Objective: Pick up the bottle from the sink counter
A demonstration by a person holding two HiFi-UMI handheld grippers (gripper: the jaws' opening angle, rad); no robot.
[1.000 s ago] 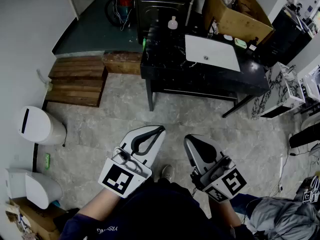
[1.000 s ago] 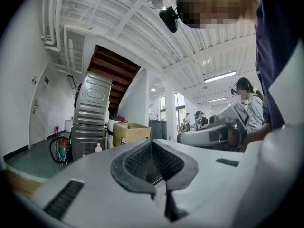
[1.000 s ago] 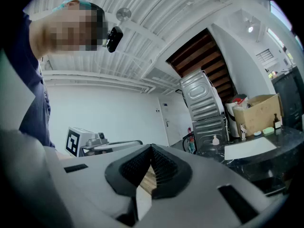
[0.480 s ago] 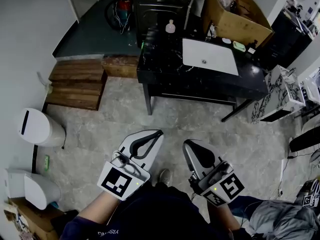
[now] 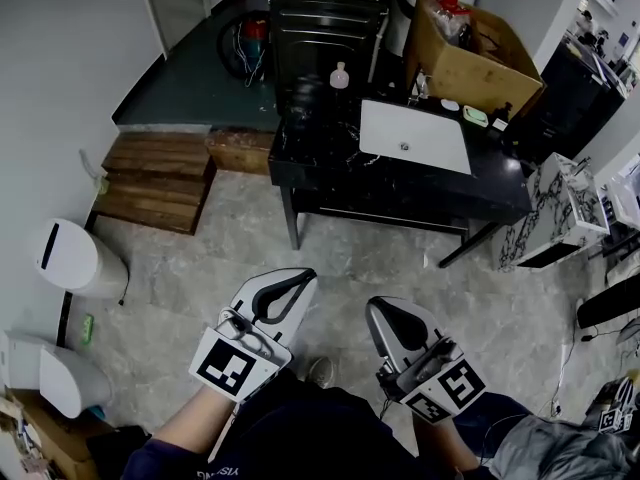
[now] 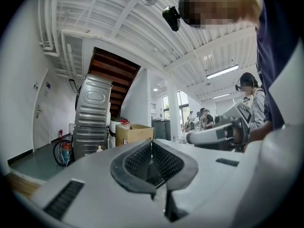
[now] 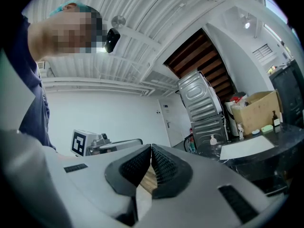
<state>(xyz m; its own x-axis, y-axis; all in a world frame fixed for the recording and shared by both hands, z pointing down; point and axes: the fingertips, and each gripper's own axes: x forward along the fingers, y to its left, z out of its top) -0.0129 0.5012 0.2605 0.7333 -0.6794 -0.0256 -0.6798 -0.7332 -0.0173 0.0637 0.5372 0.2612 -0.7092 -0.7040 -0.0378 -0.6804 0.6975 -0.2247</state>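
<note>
A small pale bottle (image 5: pixel 339 75) with a pump top stands at the back left corner of the black sink counter (image 5: pixel 330 153), far ahead of me. It shows tiny in the left gripper view (image 6: pixel 99 148) and in the right gripper view (image 7: pixel 213 139). My left gripper (image 5: pixel 302 278) is held low near my body, its jaws shut with nothing between them. My right gripper (image 5: pixel 378 307) is beside it, jaws shut and empty too. Both are well short of the counter.
A white sink basin (image 5: pixel 414 136) is set in the counter. A cardboard box (image 5: pixel 470 40) and small items sit at the back right. A metal cabinet (image 5: pixel 325 13) stands behind. Wooden steps (image 5: pixel 155 174) lie left, a white bin (image 5: pixel 75 258) nearer.
The counter has shifted slightly down and left in the head view. Both grippers sit a little lower in the frame, still shut.
</note>
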